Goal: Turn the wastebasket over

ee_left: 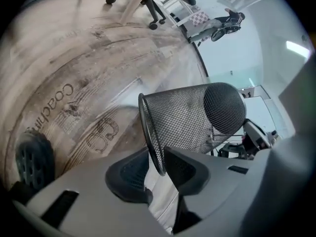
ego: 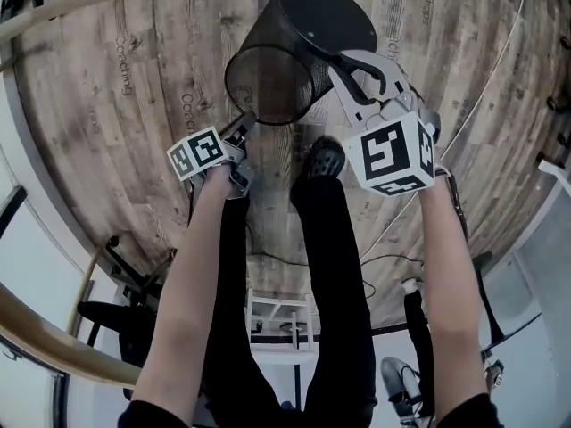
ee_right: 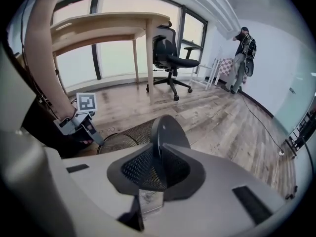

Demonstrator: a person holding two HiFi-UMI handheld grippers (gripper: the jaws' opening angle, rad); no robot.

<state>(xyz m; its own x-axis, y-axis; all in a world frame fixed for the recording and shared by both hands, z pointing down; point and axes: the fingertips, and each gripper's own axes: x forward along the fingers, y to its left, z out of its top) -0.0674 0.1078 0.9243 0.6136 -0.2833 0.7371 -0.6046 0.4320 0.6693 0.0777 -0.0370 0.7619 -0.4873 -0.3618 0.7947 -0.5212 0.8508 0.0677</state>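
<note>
Mid-turn: wastebasket tipped sideways, left gripper clamped on rim, right gripper on base. Next: further rotation likely needed.

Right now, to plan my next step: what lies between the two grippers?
The wastebasket, tilted on its side: the left gripper holds its rim, the right gripper its base edge. The head view shows it.

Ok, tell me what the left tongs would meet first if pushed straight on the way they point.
The wastebasket: its rim already sits between the left tongs, so its mesh wall would likely come first.
</note>
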